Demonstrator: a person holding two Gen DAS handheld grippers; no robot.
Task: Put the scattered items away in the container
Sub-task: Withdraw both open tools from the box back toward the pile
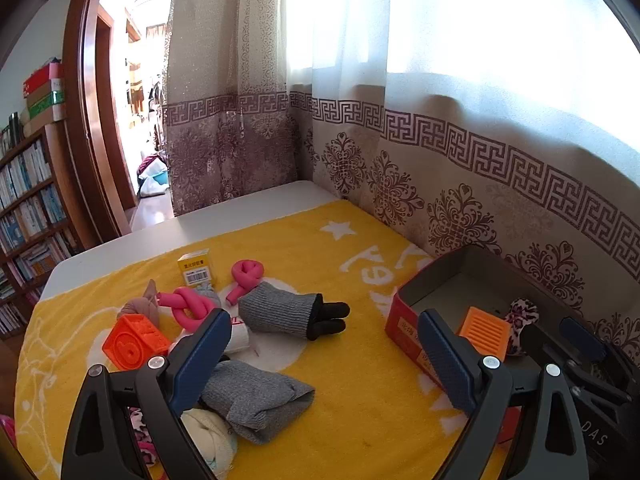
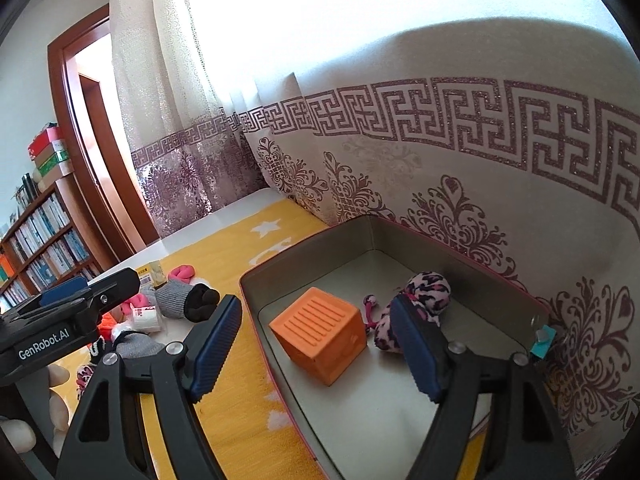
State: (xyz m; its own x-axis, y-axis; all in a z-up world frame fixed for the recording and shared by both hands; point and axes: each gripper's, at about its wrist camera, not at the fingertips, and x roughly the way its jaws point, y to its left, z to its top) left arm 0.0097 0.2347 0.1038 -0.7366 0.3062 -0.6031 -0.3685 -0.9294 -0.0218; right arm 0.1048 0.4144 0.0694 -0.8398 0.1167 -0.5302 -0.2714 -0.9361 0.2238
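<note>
An open tin container [image 2: 400,408] with red outer walls stands on the yellow towel by the curtain. An orange cube [image 2: 320,336] and a pink leopard-print sock [image 2: 424,292] lie inside it. My right gripper [image 2: 316,344] hangs open over the tin; the cube sits below the gap, clear of both pads. My left gripper [image 1: 324,348] is open over bare towel with nothing between its fingers. To its left are scattered a second orange cube [image 1: 134,342], a grey glove with black fingers [image 1: 292,316], two pink knotted tubes [image 1: 188,308], a small yellow box [image 1: 195,268] and a grey sock [image 1: 256,396].
A patterned curtain [image 1: 460,208] hangs right behind the tin. The yellow towel [image 1: 360,400] covers a white table [image 1: 224,220], whose far edge shows. A bookshelf [image 1: 28,208] and a doorway are at the far left. A cream sock [image 1: 208,436] lies under my left finger.
</note>
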